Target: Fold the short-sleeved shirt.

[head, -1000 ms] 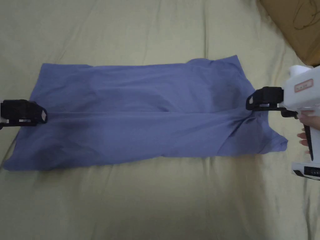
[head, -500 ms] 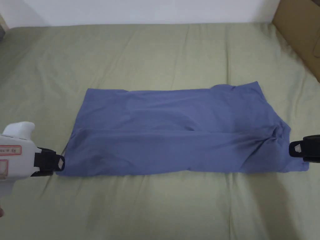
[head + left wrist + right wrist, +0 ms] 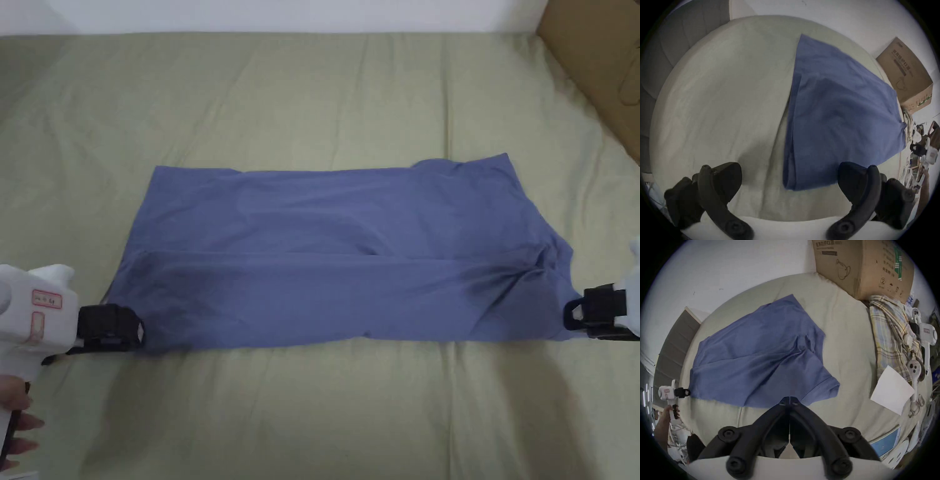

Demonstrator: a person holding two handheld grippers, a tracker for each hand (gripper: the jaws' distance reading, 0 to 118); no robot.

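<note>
- On the bed [image 3: 312,94], mid-sheet: blue short-sleeved shirt [image 3: 350,250] lies flat as a long band, near long edge already folded over the body; sleeve end toward the right, hem toward the left.
- Left claw [image 3: 789,181]: jaws spread wide, nothing between them; the shirt's near hem corner lies just ahead, between the tips but not pinched.
- Right claw [image 3: 790,400]: jaws closed tip to tip, at the sleeve-end edge of the shirt; whether any cloth is caught, cannot tell.
- Handling, as judged: thin, limp, light knit. It will sag and drag on the sheet, and creases gather at the sleeve.
- Best hold, I reckon: the two near corners, through both layers at the fold, kept taut between the claws.
- Cardboard box [image 3: 594,56] at far right, clear of the work.
</note>
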